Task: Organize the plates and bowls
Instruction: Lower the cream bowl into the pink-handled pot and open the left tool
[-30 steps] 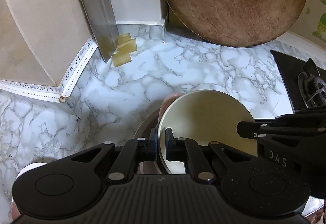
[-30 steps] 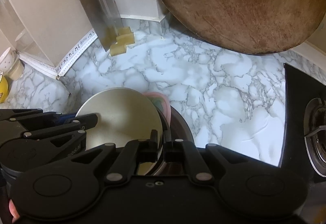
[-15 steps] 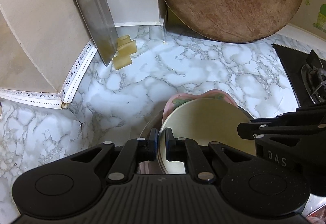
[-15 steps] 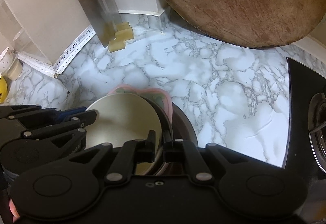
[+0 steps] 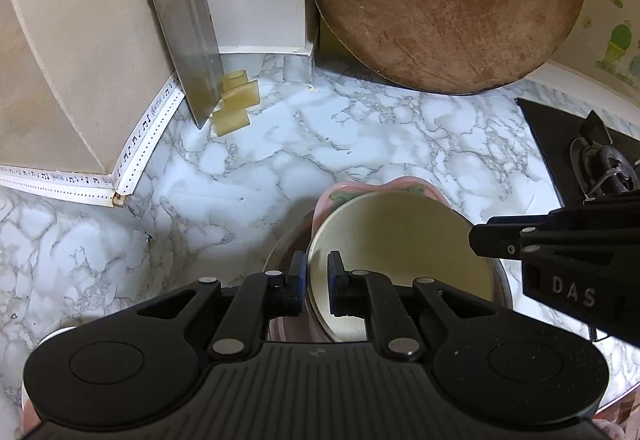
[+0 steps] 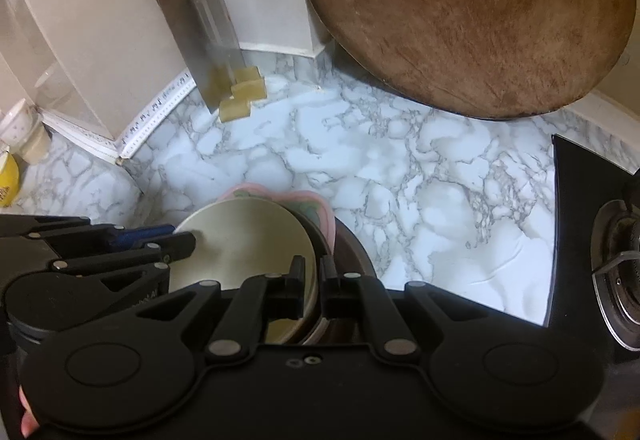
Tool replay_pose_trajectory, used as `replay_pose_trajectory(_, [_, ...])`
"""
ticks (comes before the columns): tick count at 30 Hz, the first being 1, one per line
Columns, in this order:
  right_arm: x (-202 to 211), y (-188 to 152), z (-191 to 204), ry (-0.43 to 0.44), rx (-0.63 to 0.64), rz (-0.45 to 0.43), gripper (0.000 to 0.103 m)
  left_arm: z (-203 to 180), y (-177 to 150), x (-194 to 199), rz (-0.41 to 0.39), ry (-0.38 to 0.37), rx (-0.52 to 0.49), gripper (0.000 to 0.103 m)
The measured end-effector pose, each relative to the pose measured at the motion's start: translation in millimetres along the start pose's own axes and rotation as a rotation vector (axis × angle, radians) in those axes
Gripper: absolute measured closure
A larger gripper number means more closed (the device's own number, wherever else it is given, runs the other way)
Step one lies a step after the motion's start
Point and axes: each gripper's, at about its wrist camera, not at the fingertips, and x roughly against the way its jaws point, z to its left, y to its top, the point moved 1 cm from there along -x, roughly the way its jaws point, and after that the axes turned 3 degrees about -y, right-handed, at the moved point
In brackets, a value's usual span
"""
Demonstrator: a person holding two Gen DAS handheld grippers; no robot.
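I've got the left gripper (image 5: 317, 272) easing its jaws open around the cream plate (image 5: 400, 240) rim; right gripper (image 6: 316, 276) jaws clamp its opposite rim.

Pink plate (image 5: 404, 185) mostly hidden under cream plate (image 5: 400, 240); dark bowl's (image 6: 356, 252) inside covered; stove burner (image 6: 624, 280) cut off at edge.

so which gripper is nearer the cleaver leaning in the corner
Left. The left gripper clamps the cream plate's rim on the cleaver's side; the right gripper clamps the opposite rim, farther away.
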Motion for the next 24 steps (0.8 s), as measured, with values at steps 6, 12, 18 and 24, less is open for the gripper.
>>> replay_pose_trajectory(6, [11.6,-3.6,-1.5,0.022,-0.007,-0.027,0.096,5.5,-7.0,13.4,-0.025,-0.040,0.013,0.093])
replay_pose_trajectory(12, [22.1,-9.2,-2.4,0.061,-0.021,-0.054,0.095,11.1,-15.0,29.3,-0.047,-0.072,0.022,0.090])
replay_pose_trajectory(18, [35.0,-14.5,1.5,0.088,-0.022,-0.103,0.093,18.8,-25.4,50.7,-0.124,-0.070,0.042,0.035])
replay_pose_trajectory(24, [48.9,-20.7,9.3,0.099,-0.008,-0.158,0.062,24.7,-33.0,70.7,-0.169,-0.057,0.027,0.036])
